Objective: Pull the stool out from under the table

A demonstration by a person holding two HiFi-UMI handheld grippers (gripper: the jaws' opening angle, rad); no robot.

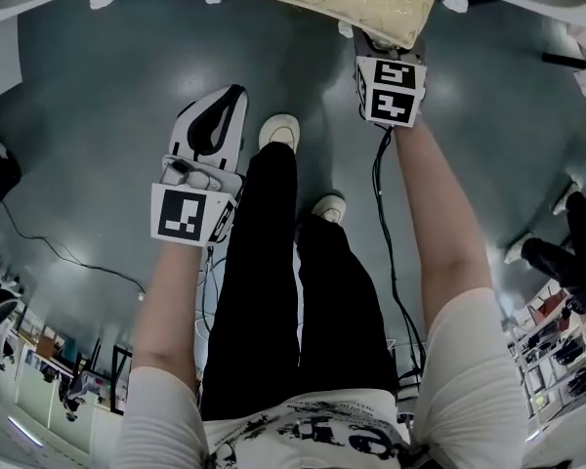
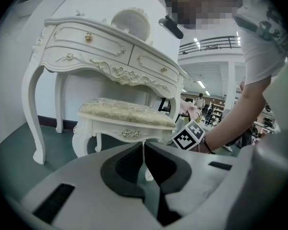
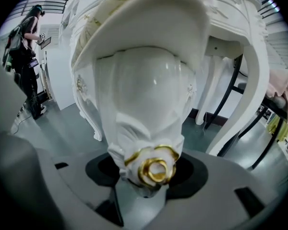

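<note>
Floor [image 1: 107, 96]: dark grey, fills most of the head view.
Table [image 2: 110, 51]: white, carved, with gold knobs; upper left of my left gripper view, standing on curved legs.
Stool [image 2: 127, 116]: white frame with a cream cushion. It sits mid-frame in my left gripper view, below the table's drawer front. In the head view its cushion lies along the top edge. I cannot tell how far it sits under the table.
Right gripper [image 3: 149, 176]: mine, top centre-right of the head view. Its jaws are clamped on the stool's carved corner, one on each side.
Left gripper [image 2: 144, 147]: mine, left of centre in the head view, over the floor and well apart from the stool. Its jaws are together with nothing between them.
Rose [image 3: 151, 169]: gold-edged carving on the gripped corner, low centre of my right gripper view, between the jaws.
</note>
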